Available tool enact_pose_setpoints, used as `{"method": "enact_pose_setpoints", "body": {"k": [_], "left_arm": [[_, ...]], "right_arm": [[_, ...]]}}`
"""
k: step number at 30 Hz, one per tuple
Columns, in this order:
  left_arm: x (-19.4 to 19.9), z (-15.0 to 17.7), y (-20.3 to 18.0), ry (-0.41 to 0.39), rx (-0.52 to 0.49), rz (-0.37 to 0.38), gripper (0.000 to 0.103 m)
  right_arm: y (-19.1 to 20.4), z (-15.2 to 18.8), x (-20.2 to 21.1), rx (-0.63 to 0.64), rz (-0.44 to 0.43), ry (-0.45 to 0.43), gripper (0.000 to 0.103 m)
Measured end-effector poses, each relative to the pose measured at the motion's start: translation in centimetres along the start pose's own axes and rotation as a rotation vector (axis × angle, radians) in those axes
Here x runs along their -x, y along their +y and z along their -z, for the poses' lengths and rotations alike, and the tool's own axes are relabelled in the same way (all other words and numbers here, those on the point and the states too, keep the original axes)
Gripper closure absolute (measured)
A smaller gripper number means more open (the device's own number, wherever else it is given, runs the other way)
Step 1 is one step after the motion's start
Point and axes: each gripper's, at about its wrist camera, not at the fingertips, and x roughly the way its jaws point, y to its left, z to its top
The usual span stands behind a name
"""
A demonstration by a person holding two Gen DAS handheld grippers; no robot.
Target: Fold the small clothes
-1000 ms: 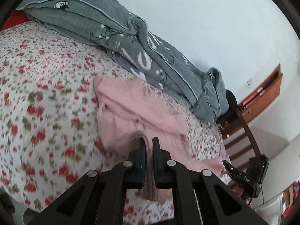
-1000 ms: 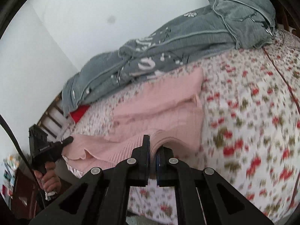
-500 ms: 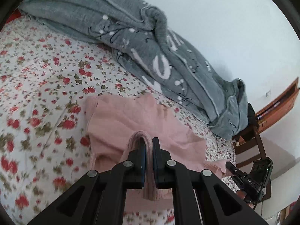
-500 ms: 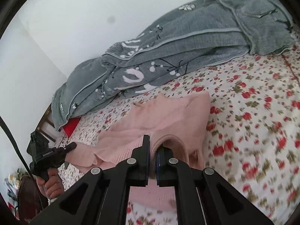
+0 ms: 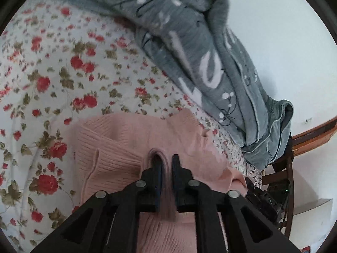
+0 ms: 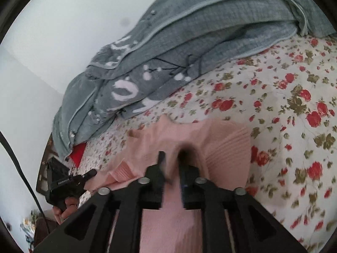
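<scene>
A pink knit sweater (image 5: 118, 147) (image 6: 227, 147) lies folded over itself on the flowered bedsheet (image 5: 52, 73). In the left wrist view my left gripper (image 5: 166, 164) is low over the sweater. Its jaws are opening, and a fold of pink hem still hangs between them against the left finger, with a gap to the right finger. The right gripper (image 6: 172, 160) is opening wider, with blurred pink cloth loose in the gap. Each gripper also shows in the other's view: the right gripper (image 5: 261, 198) and the left gripper (image 6: 69, 181), held by a hand (image 6: 65, 210).
A bunched grey blanket (image 5: 200, 52) (image 6: 168, 52) lies along the white wall just beyond the sweater. A dark wooden chair (image 5: 280, 175) stands past the bed's end. Something red (image 6: 78, 154) shows under the blanket's edge. Bare flowered sheet (image 6: 284, 105) stretches beside the sweater.
Both grippers carried the sweater's hem forward and down towards the grey blanket, laying it over the sweater. Both pairs of jaws, shut on the hem before, have now parted.
</scene>
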Motion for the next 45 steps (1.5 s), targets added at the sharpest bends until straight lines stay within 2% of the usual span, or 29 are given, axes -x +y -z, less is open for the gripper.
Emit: {"method": "enact_pose_setpoints", "body": {"k": [1,2,3,4,5,7,12,15,18,23,26,27,28,30,34,37,40,44,45], "left_arm": [[0.0,-0.1,-0.2,0.006,-0.027,0.000,0.083],[0.2,-0.1,-0.4,0.002,-0.051,-0.004,0.078],[0.6,-0.1,-0.8,-0.020,-0.078,-0.023,0.058],[1.1,-0.1,-1.1,-0.055,-0.099,-0.045,0.033],[1.9,0.0,-1.4,-0.104,-0.120,-0.063,0.027],[3.1,0.1,-2.0,-0.158,-0.160,-0.069,0.026],[2.2,-0.4,-2.8,-0.110,-0.198,-0.100,0.026],[0.2,-0.7,-3.9,-0.075,-0.270,-0.169,0.028],[-1.8,-1.0,-4.7,-0.035,-0.320,-0.218,0.033],[-4.4,-1.5,-5.2,0.028,-0.395,-0.317,0.044],[-5.4,-1.9,-4.9,0.062,-0.394,-0.334,0.062],[-5.7,-2.0,-4.8,0.076,-0.394,-0.328,0.080],[-6.0,-2.0,-4.6,0.090,-0.396,-0.332,0.096],[-5.5,-1.8,-4.8,0.061,-0.409,-0.316,0.096],[-2.4,-2.0,-5.4,-0.033,-0.424,-0.235,0.096],[-1.8,-2.9,-5.6,-0.059,-0.413,-0.215,0.096],[-1.6,-3.3,-5.7,-0.087,-0.413,-0.209,0.096],[-3.7,-2.8,-5.2,-0.012,-0.428,-0.282,0.096],[-4.3,-2.7,-5.0,-0.003,-0.423,-0.294,0.096]], "right_arm": [[-0.3,-0.3,0.0,-0.009,-0.011,0.006,0.073],[-0.5,-0.5,0.3,-0.010,-0.022,0.008,0.072],[-0.5,-0.7,0.7,-0.004,-0.028,0.002,0.071],[-0.4,-0.8,1.4,0.016,-0.025,-0.013,0.070],[-0.2,-0.8,2.0,0.039,-0.015,-0.027,0.067],[0.2,-0.8,3.0,0.083,0.017,-0.049,0.052],[1.1,-0.4,3.4,0.193,0.078,-0.053,0.052],[2.0,-0.4,1.8,0.266,0.122,-0.031,0.054],[2.2,-0.7,-0.5,0.327,0.175,0.026,0.072],[2.1,-0.7,-4.0,0.386,0.271,0.118,0.073],[1.3,-0.8,-5.2,0.376,0.303,0.160,0.073],[1.2,-0.8,-5.3,0.377,0.311,0.157,0.080],[1.1,-0.8,-5.2,0.390,0.325,0.140,0.096],[1.4,-0.8,-4.6,0.420,0.315,0.113,0.103],[2.4,-1.6,-1.4,0.406,0.208,-0.005,0.103],[2.8,-3.0,-0.8,0.386,0.189,-0.042,0.103],[2.2,-4.0,-1.8,0.349,0.208,-0.015,0.103],[1.8,-2.8,-3.8,0.348,0.229,0.113,0.099],[1.7,-2.5,-4.1,0.352,0.243,0.135,0.088]]}}
